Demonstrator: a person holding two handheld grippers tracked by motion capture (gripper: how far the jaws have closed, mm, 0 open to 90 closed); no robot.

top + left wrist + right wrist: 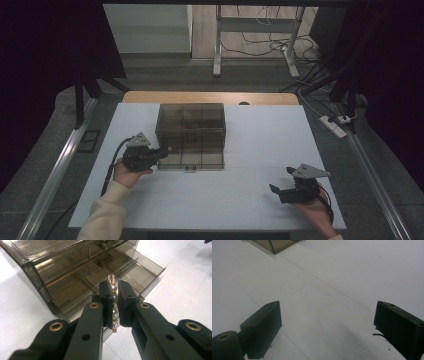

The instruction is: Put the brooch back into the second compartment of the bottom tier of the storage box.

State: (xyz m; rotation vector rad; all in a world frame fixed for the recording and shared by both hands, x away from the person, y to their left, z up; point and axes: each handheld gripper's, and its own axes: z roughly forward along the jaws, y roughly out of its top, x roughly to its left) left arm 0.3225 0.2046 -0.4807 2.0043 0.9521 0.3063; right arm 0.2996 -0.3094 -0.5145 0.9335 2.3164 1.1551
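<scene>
We see the left gripper (114,298) squeezing a pearl hair clip (114,302) just above the open bottom drawer (140,272) of the smoky clear drawer box (190,131). The right gripper (286,186) rests wide apart on the white worktop (260,150).

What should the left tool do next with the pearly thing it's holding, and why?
Probably ease forward and lower over the open bottom drawer, then let go. The left tool is clamped on a string of pearls just short of that drawer's compartments, which look unfilled, in the smoky plastic box. The right tool rests open far off on the table.
</scene>
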